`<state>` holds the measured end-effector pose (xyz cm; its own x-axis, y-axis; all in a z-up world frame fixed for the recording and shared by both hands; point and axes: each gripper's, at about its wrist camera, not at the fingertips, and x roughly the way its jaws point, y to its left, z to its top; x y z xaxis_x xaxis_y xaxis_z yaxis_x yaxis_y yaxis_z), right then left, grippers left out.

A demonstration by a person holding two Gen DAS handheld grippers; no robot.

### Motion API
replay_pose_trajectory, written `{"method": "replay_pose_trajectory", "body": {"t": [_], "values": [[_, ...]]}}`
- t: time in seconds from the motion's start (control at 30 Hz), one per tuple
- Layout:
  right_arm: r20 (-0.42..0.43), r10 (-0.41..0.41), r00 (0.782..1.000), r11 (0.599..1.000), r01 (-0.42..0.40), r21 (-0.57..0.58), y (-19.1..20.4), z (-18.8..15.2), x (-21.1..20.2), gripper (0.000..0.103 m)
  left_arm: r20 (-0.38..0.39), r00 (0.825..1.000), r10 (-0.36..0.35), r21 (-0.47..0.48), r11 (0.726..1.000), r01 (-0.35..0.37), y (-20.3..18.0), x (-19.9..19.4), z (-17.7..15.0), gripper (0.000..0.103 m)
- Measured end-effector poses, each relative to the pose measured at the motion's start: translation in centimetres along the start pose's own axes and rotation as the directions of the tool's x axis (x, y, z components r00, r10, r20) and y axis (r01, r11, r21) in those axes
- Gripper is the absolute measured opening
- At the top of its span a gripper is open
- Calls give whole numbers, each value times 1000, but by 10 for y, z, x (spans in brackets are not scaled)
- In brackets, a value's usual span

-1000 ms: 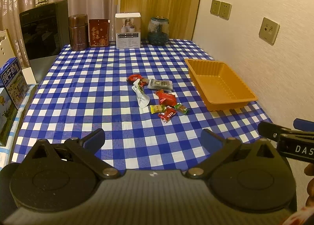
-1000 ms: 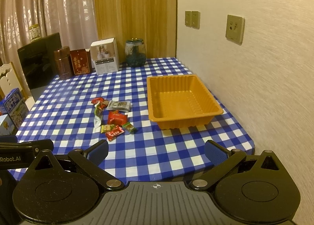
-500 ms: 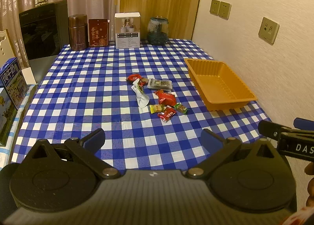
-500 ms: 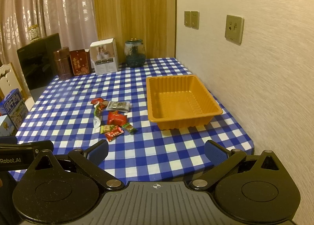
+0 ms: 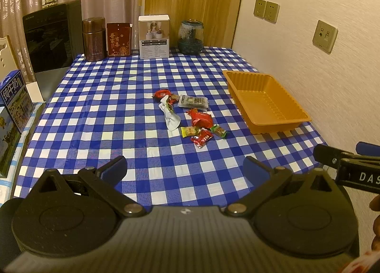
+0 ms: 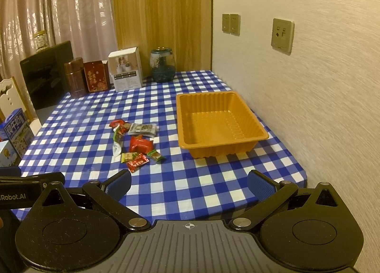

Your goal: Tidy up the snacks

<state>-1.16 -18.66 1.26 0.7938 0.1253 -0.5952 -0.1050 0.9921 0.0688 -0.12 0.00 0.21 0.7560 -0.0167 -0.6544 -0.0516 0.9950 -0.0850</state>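
Nothing moved: across the last second both views match almost exactly, so the snack work has not begun and every packet remains to be sorted.
Change: only a slight drift of the cameras; EARLIER-to-now the pile and the tray sit where they were.
Left claw: left gripper (image 5: 185, 168) hangs above the near table edge, blue-padded jaws spread wide, holding nothing.
Right claw: right gripper (image 6: 190, 181) likewise wide and empty, at the near edge, well apart from the pile.
Snacks: loose cluster of small crinkled foil and plastic snack packets (image 5: 190, 116) lies mid-table, left of the tray and not touching it.
Pieces: a puffy red foil pack (image 6: 140, 143), a flat grey clear-film pouch (image 6: 143, 129), a white twisted wrapper (image 5: 171, 118), small yellow, red and green sweets nearest.
Tray: shallow orange ribbed plastic tray (image 6: 244, 144) stands empty on the right, by the wall; thin, stiff, with flared rim.
Surface: blue-and-white checked glossy tablecloth (image 5: 106, 116), smooth, so packets would probably slide if nudged.
Far edge: brown cylindrical tin (image 5: 93, 38), red printed box (image 5: 118, 39), white carton (image 5: 154, 36), dark glass jar (image 5: 190, 36) stand in a row.
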Motion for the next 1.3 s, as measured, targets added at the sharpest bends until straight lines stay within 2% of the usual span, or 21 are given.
{"method": "replay_pose_trajectory", "body": {"t": [0.93, 1.1, 1.3], "values": [[-2, 0, 1000, 1000, 0, 6, 0, -1, 1, 103, -11, 1000, -6, -11, 1000, 6, 1, 2, 1, 103], [-13, 6, 1000, 1000, -6, 14, 0, -5, 11, 103, -32, 999, -29, -37, 999, 28, 10, 13, 2, 103], [-34, 45, 998, 999, -45, 19, 3, -9, 38, 103, -68, 998, -16, -43, 999, 13, 26, 40, -1, 103]]}}
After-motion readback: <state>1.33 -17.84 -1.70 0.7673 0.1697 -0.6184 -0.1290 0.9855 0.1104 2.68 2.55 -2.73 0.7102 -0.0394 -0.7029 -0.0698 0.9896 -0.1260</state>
